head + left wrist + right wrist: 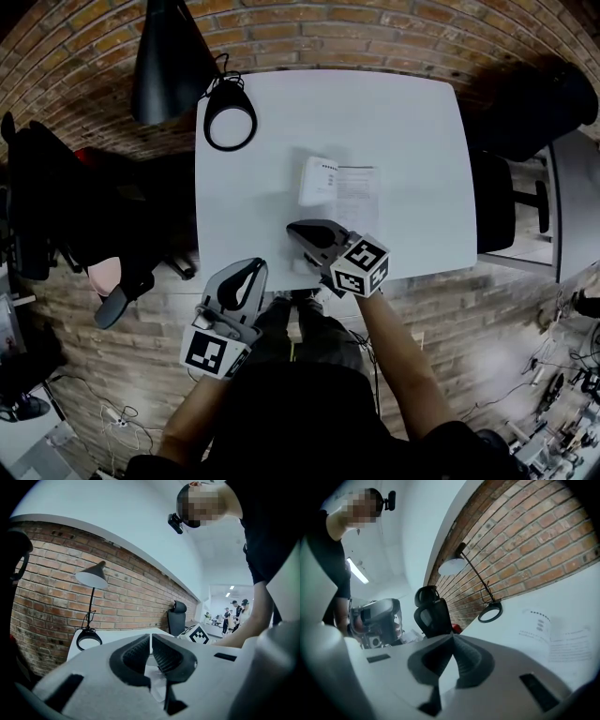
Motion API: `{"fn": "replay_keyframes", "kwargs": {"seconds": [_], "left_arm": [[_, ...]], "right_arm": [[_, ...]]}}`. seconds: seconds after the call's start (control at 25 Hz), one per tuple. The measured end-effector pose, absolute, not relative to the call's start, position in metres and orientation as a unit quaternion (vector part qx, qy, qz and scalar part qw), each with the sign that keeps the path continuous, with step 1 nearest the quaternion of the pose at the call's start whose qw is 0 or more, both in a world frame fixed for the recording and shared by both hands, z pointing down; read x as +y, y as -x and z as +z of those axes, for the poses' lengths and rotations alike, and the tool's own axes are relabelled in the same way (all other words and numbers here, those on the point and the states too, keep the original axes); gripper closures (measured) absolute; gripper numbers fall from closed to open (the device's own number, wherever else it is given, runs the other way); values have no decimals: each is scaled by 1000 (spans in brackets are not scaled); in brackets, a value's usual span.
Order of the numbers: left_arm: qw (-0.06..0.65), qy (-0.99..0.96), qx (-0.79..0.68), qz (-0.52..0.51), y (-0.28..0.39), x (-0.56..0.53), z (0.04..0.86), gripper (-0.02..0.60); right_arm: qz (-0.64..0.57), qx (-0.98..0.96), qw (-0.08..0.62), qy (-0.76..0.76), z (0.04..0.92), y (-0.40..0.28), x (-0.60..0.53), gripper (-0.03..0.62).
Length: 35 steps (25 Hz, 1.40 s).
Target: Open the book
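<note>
Since the book (339, 186) already lies open mid-surface (412, 131), it's just beyond the right tool (294, 230), not touching it. That tool is clenched on nothing. The left tool (253, 267), clamped shut and empty too, hangs by the near edge. Brick wall (51, 597) and lamp (169, 66) are behind.

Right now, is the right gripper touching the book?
Apart. Right gripper view: the right gripper is shut on nothing, and the book lies off to its side.
</note>
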<state>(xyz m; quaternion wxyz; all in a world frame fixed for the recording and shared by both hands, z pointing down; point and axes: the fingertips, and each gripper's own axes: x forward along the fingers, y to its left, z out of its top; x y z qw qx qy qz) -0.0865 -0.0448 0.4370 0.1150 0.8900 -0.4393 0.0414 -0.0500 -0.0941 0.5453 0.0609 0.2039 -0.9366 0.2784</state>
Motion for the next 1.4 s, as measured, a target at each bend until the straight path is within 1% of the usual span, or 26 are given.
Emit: {"fn": "replay_keyframes", "kwargs": {"seconds": [0.24,0.52,0.56,0.6,0.72,0.76,0.84,0.88,0.96,1.12,1.2,1.32,1.4], "left_arm": [[117,-890,-439,39,89,-46,438,546],[120,-889,-440,37,93,-51,438,546],[120,-889,-441,37,94,-52,437,546],[120,-889,-441,36,95,-53,437,546],[121,-888,-441,37,98,-55,437,546],[123,-888,-441,37,98,-55,438,546],[127,-888,-441,37,99,-56,440,546],[129,-888,-440,37,99,-57,441,546],[131,-889,-437,38,98,-58,443,546],[135,-889,-435,38,99,-61,445,546],[139,-890,-433,38,98,-63,446,546],[142,-893,-426,38,91,-65,448,546],[142,-894,-422,39,87,-65,448,546]], "right_arm": [[359,-889,-17,-285,550,26,-122,582],[386,-878,-22,-282,554,49,-121,582],[374,-880,-11,-293,557,52,-121,582],[345,-888,17,-305,560,56,-120,582],[191,-917,153,-315,573,68,-108,582],[145,-921,186,-310,575,71,-104,582],[108,-920,212,-313,580,68,-104,582],[119,-915,208,-323,582,62,-108,582],[171,-905,175,-347,585,43,-120,582],[280,-897,53,-339,568,20,-133,580],[303,-894,17,-330,560,13,-133,581],[309,-887,10,-344,562,6,-136,581],[282,-900,55,-329,569,14,-132,582]]}}
